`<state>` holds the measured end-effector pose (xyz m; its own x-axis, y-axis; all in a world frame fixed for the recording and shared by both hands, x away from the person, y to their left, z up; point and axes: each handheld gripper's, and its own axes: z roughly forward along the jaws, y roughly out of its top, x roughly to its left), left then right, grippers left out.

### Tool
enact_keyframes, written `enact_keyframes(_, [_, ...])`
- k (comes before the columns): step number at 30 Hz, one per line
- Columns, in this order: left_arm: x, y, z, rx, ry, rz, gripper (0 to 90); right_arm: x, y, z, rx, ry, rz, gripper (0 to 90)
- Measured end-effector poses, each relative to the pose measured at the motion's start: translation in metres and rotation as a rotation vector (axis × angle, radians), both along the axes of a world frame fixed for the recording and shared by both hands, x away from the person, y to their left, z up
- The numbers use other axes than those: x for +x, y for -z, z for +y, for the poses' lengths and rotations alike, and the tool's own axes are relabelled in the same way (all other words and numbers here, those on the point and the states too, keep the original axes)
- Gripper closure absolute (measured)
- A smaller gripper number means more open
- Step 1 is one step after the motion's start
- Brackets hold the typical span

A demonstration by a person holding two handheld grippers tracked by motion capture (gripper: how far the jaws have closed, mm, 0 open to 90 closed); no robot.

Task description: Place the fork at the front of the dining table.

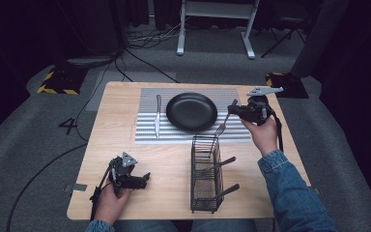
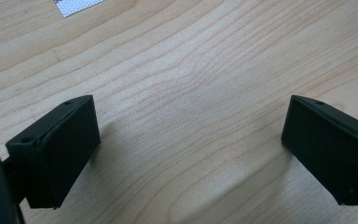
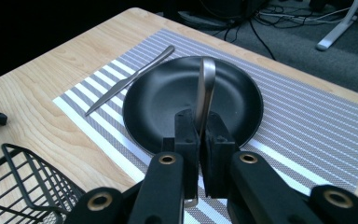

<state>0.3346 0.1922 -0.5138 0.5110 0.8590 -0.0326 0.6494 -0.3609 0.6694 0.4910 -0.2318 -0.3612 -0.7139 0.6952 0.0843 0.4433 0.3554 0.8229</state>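
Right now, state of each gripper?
Left gripper: open, holding nothing, low over the table.
Right gripper: closed on a fork.

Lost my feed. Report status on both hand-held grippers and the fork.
Right hand-held gripper shut on fork, above the placemat beside plate. Left hand-held gripper open over bare table. Nothing blocking.

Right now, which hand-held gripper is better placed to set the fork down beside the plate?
Right. The right hand-held gripper is already shut on the fork, just right of the plate. The left hand-held gripper is open, low over bare table.
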Motion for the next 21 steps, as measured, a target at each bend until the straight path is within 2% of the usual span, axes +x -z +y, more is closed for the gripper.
enact_keyframes(7, [0.000,0.000,0.000,0.000,0.000,0.000,4.4,0.003,0.011,0.004,-0.006,-0.002,0.025,86.4])
enact_keyframes(21, [0.000,0.000,0.000,0.000,0.000,-0.001,4.4,0.008,0.027,0.007,0.012,-0.013,0.073,86.4])
